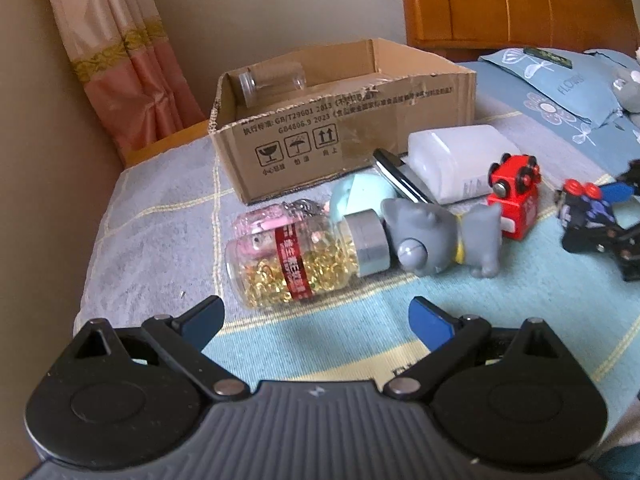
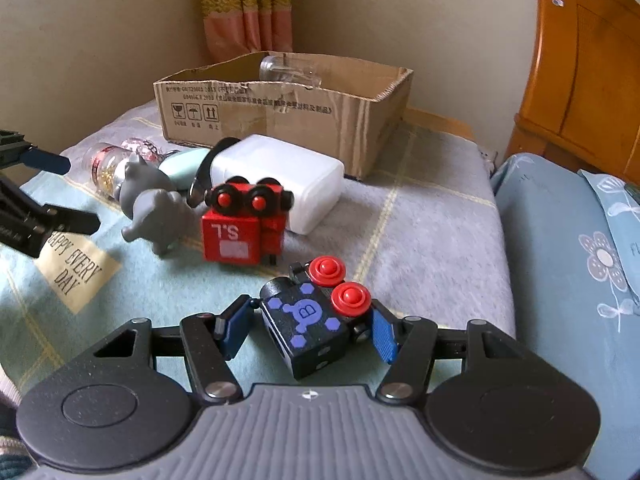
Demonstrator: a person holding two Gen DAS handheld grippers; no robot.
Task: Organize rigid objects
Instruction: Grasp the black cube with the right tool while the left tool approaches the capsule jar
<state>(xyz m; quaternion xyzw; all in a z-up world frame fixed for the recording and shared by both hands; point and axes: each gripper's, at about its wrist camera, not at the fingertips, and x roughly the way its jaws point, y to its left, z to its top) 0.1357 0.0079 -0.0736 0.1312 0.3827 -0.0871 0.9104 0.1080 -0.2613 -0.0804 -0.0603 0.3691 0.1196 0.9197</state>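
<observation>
A cardboard box (image 1: 344,128) stands at the back of the bed with a clear jar (image 1: 272,78) inside; it also shows in the right wrist view (image 2: 280,120). In front lie a jar of gold pellets (image 1: 296,256), a grey cat toy (image 1: 440,236), a red toy block (image 1: 514,196), a white container (image 1: 460,160) and a mint oval (image 1: 360,192). My left gripper (image 1: 316,320) is open and empty, just short of the pellet jar. My right gripper (image 2: 306,328) is open, its fingers on either side of a black toy block (image 2: 308,324) with red wheels, apart from it.
A wooden headboard (image 2: 580,72) and blue pillows (image 2: 580,260) are to the right. A wall and curtain (image 1: 120,60) bound the left. A "Happy every day" patch (image 2: 74,270) marks the blanket. A silver metal piece (image 1: 400,176) lies against the white container.
</observation>
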